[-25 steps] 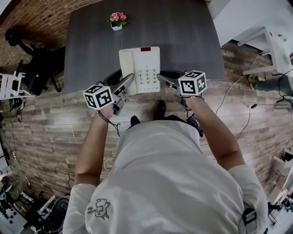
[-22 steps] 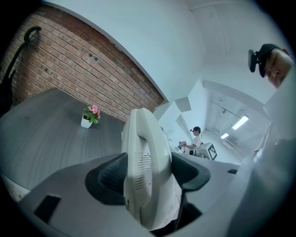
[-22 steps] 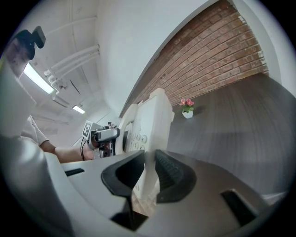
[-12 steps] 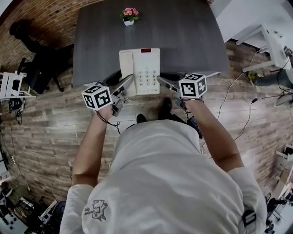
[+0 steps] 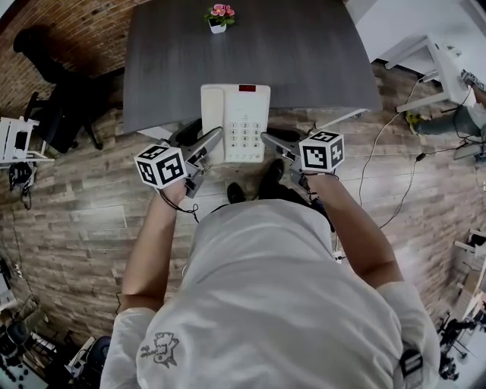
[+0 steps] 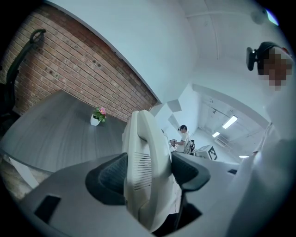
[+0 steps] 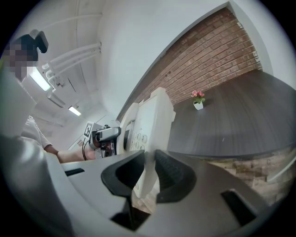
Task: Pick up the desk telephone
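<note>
The white desk telephone (image 5: 235,121) hangs between my two grippers, its near half past the front edge of the dark grey table (image 5: 304,53). My left gripper (image 5: 213,141) is shut on its handset side; in the left gripper view the handset end of the telephone (image 6: 144,162) fills the gap between the dark pads (image 6: 113,175). My right gripper (image 5: 270,141) is shut on the thin right edge of the telephone (image 7: 150,122), near the keypad. The left gripper (image 7: 105,135) also shows beyond the telephone in the right gripper view.
A small white pot with pink flowers (image 5: 219,18) stands at the table's far edge. A dark office chair (image 5: 68,99) is at the left, white furniture (image 5: 448,64) and floor cables (image 5: 395,144) at the right. Another person (image 6: 184,139) stands far off.
Both grippers, with the telephone held between them, have drawn back from the table toward the person. The table and flower pot have slid away in the head view.
</note>
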Tool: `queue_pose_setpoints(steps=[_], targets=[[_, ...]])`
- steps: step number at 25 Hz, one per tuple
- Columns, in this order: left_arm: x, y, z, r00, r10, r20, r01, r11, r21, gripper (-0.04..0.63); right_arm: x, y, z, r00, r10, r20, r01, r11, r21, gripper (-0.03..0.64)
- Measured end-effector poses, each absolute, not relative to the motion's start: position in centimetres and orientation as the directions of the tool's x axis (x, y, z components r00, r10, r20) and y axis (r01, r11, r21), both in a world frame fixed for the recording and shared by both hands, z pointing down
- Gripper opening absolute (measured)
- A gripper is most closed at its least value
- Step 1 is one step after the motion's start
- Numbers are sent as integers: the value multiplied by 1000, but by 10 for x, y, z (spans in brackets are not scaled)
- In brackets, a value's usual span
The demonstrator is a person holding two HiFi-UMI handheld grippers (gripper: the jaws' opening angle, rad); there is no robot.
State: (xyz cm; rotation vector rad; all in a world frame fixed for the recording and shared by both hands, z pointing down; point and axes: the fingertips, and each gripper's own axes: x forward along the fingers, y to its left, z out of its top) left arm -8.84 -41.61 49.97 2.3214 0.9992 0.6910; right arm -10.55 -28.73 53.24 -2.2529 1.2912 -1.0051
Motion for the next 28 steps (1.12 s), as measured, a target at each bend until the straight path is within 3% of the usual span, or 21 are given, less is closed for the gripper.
queue_pose_setpoints(steps=[28], targets=[[-97,-404,501,585,774,241,493,-576,652,311,-111,-272,521,385,-836,392,-592,-549,-589,72]])
